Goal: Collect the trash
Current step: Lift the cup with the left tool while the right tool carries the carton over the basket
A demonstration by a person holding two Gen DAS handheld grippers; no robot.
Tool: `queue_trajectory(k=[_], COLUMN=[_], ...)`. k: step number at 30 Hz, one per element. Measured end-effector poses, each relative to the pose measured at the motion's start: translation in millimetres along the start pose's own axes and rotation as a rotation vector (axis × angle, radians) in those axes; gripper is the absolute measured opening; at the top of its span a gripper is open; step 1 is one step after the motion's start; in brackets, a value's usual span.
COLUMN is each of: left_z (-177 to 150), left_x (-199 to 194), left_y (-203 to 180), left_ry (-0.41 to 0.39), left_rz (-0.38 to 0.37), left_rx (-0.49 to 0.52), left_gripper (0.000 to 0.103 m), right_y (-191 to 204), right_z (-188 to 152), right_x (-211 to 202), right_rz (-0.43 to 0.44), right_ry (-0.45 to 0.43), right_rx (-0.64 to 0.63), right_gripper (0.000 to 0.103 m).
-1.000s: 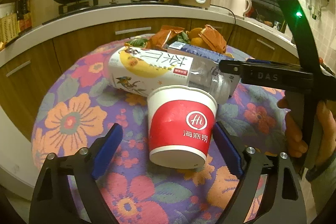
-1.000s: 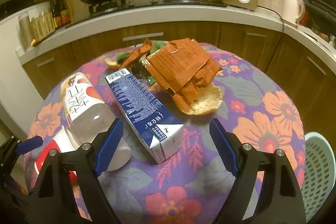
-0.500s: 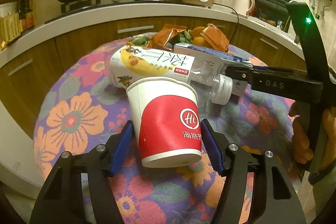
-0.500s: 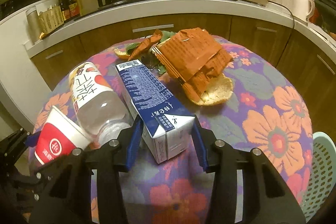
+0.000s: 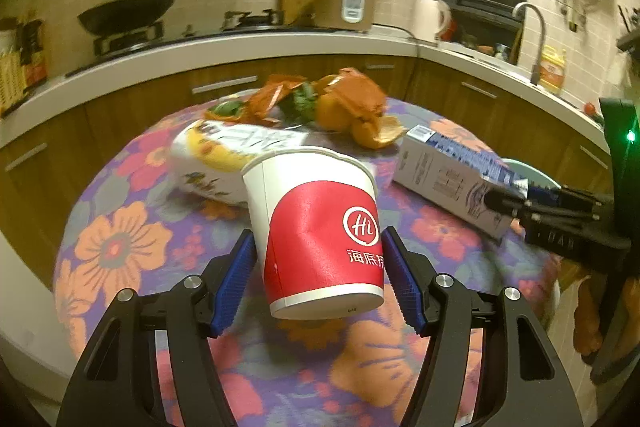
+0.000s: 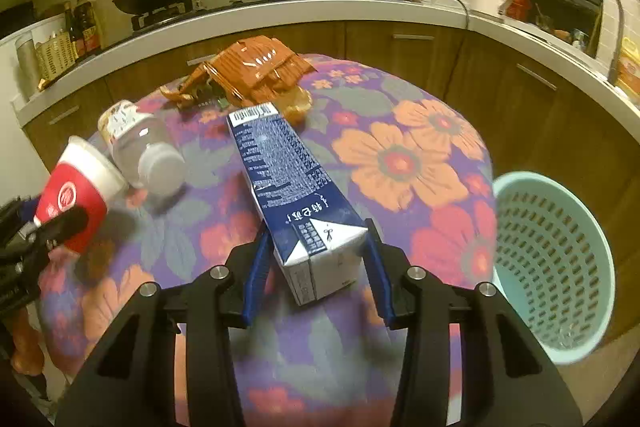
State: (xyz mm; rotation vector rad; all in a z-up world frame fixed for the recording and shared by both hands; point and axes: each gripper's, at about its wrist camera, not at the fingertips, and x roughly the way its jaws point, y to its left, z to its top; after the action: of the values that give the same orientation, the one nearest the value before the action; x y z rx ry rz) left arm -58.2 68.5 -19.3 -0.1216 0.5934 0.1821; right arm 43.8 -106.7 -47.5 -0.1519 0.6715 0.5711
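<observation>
Paper cup, red band and white rim, tilted and clamped between the blue pads of the left tool; its base appears clear of the flowered desk. Milk carton, dark blue, lying lengthwise with its gabled end toward the camera and pinched at that end between the pads of the right tool; whether it is lifted off the desk cannot be told. Both tools are thus closed, each on 1 item of trash.

Beside the cup lies a plastic bottle on its side, cap end toward the carton in the right wrist view. Further back, a heap of orange wrappers and peel with some green leaves. A pale green perforated basket stands off the desk's right edge, lower than the cloth.

Step in hand: pick-up of 2 items at once. The next move probably calls for carrying the carton, then the cup, over the basket's mouth and spreading the pads there. Bottle and wrapper heap remain uncollected.
</observation>
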Motion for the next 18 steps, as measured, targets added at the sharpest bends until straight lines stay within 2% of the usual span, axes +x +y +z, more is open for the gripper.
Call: queue_trajectory(k=[6, 7, 12, 17, 18], left_z=[0, 0, 2, 4, 5], left_x=[6, 6, 10, 10, 10], left_y=[-13, -14, -13, -15, -16], left_ry=[-0.008, -0.009, -0.011, -0.019, -0.022], left_rz=[-0.027, -0.028, -0.028, -0.032, -0.034], left_rx=[0.026, 0.028, 0.023, 0.019, 0.019], left_gripper=[0.062, 0.062, 0.062, 0.062, 0.062], right_y=[8, 8, 0, -1, 1], right_z=[-6, -5, 0, 4, 4], right_x=[-4, -1, 13, 26, 28], right_rz=[0.027, 0.037, 0.102, 0.143, 0.153], right_ry=[-0.005, 0.000, 0.008, 0.021, 0.023], right_rx=[-0.019, -0.016, 0.003, 0.010, 0.002], right_gripper=[0.042, 0.049, 0.062, 0.061, 0.048])
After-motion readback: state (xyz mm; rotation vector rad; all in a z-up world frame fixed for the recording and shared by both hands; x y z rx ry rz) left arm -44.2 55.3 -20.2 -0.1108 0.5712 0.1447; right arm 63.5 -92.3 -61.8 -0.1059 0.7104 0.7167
